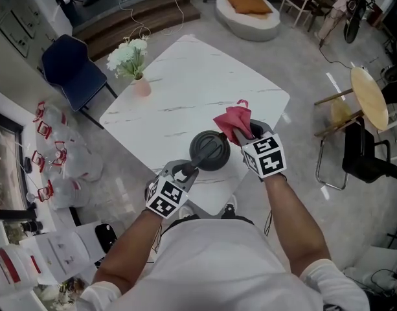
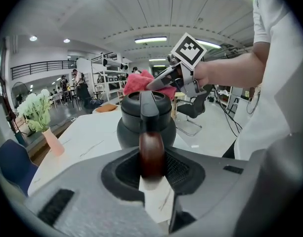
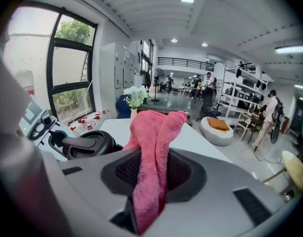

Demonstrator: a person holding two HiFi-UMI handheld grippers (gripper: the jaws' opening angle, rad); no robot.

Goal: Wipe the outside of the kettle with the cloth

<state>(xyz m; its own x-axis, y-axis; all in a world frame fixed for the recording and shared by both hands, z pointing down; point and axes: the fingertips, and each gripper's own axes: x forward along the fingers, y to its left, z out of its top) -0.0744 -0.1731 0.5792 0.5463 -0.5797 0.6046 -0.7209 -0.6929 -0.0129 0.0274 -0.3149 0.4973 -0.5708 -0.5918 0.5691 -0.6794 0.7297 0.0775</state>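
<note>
1. We hold the kettle steady with the left gripper. In the left gripper view its jaws stand partly closed, clamped on either side of the kettle's brown handle.
2. The right gripper has its jaws closed on the pink cloth. In the right gripper view the cloth is bunched between them, with a loose end standing up past the tips.
3. The kettle stands upright on the near edge of the white marble table, close to our body. The cloth hangs just beside its upper right side, by the lid. We cannot tell whether it touches the dark body.
4. We judge the wiping is at its start, or between strokes.
5. The next move calls for pressing the free end of the cloth against the wall and drawing it around and down. The left grip must resist, so the kettle neither turns nor slides off the edge.
6. The handle and the left gripper block the near side, so that part needs a turn of the kettle.
7. A vase of white flowers and a blue chair are well apart from the work and do not stand in the way.
</note>
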